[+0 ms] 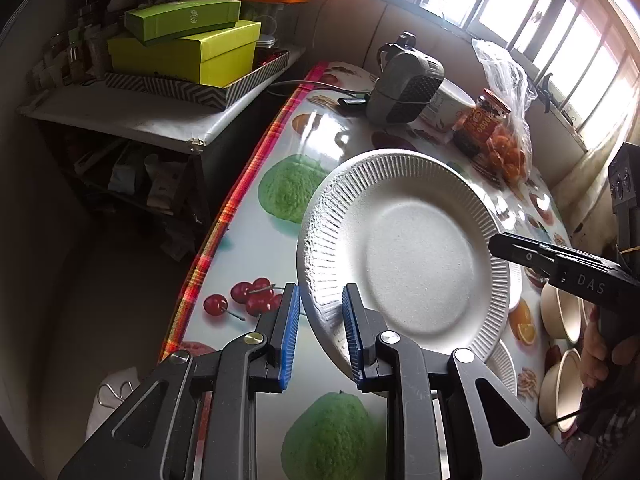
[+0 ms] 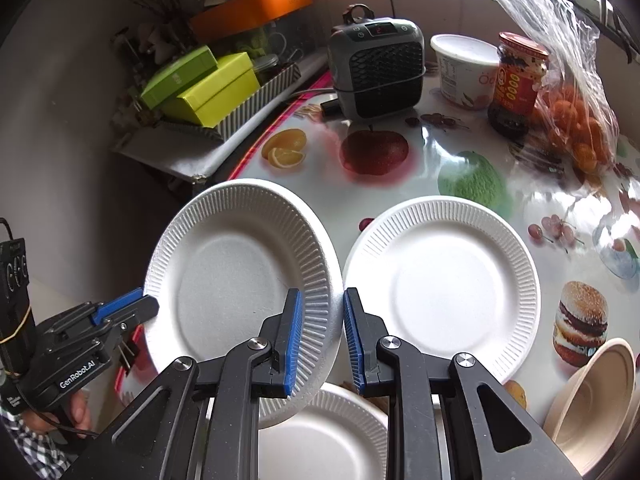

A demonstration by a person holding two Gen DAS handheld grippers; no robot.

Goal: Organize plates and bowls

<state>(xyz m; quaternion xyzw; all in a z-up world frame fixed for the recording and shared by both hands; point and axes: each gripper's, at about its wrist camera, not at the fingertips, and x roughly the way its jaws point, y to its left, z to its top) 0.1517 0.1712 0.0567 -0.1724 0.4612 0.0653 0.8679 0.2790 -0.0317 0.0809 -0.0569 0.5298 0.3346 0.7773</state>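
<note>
A white paper plate (image 1: pixel 416 256) hangs tilted above the fruit-print table, held at two sides of its ribbed rim. My left gripper (image 1: pixel 322 296) is shut on the near rim, which sits between its blue pads. In the right wrist view that same plate (image 2: pixel 228 272) is at the left, with my right gripper (image 2: pixel 320 296) shut on its right rim. The left gripper (image 2: pixel 140 306) clamps the opposite edge. A second paper plate (image 2: pixel 440 280) lies flat on the table, and a third (image 2: pixel 320 432) lies under my fingers. Beige bowls (image 2: pixel 592 392) (image 1: pixel 560 316) stand at the right.
At the back of the table stand a grey heater (image 2: pixel 376 68), a white tub (image 2: pixel 464 68), a red-lidded jar (image 2: pixel 516 80) and a bag of oranges (image 2: pixel 576 128). Green boxes (image 1: pixel 184 52) sit on a side shelf beyond the plaid table edge (image 1: pixel 224 216).
</note>
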